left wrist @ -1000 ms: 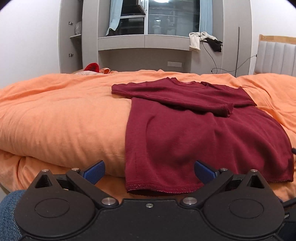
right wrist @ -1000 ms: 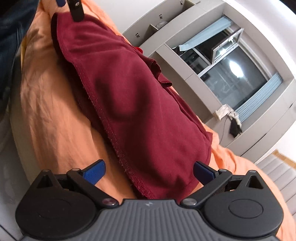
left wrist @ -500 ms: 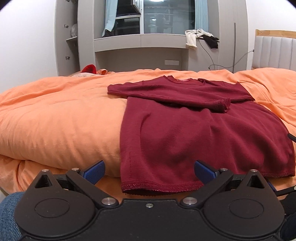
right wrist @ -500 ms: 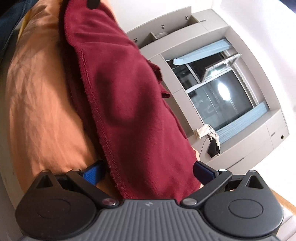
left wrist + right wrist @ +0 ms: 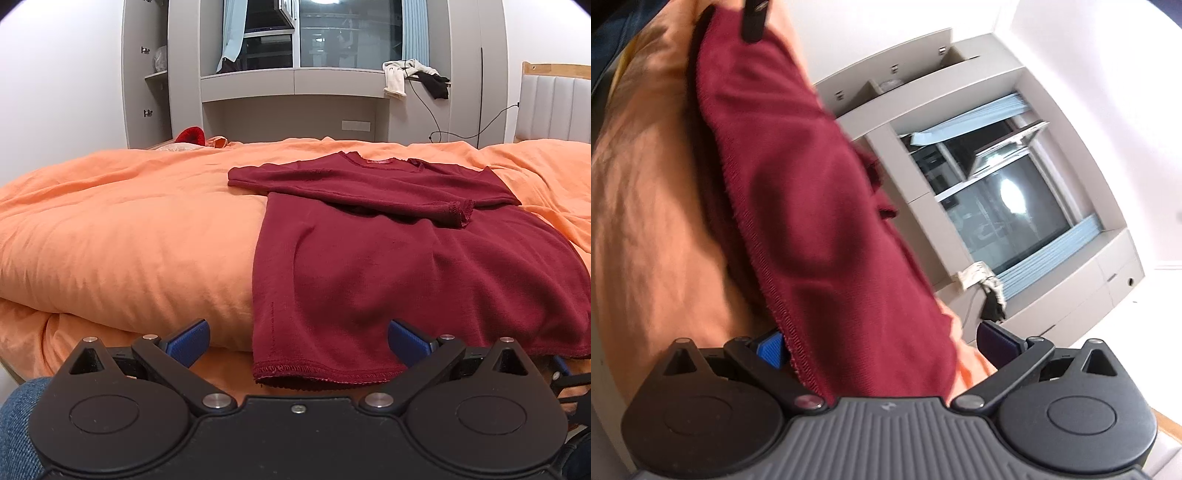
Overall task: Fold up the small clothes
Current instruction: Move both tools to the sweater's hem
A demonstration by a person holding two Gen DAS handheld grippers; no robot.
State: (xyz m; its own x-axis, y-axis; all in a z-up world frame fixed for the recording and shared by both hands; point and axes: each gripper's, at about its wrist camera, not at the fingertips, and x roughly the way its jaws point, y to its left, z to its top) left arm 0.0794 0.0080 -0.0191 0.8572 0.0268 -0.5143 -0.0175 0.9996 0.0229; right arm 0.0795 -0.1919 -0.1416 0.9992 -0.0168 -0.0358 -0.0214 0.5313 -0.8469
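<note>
Left wrist view: whole dark red knit shirt [image 5: 406,266] flat on the orange duvet [image 5: 129,240], one sleeve folded across the chest, stitched hem hanging over the bed's near edge. Left gripper [image 5: 297,338] spread wide, released — hem corner lies between its blue pads. Right wrist view, tilted and blurred, shows only the hem end: right gripper [image 5: 882,345] also released, the shirt's ribbed edge bunched between its fingers, grey window unit [image 5: 1015,192] behind.
</note>
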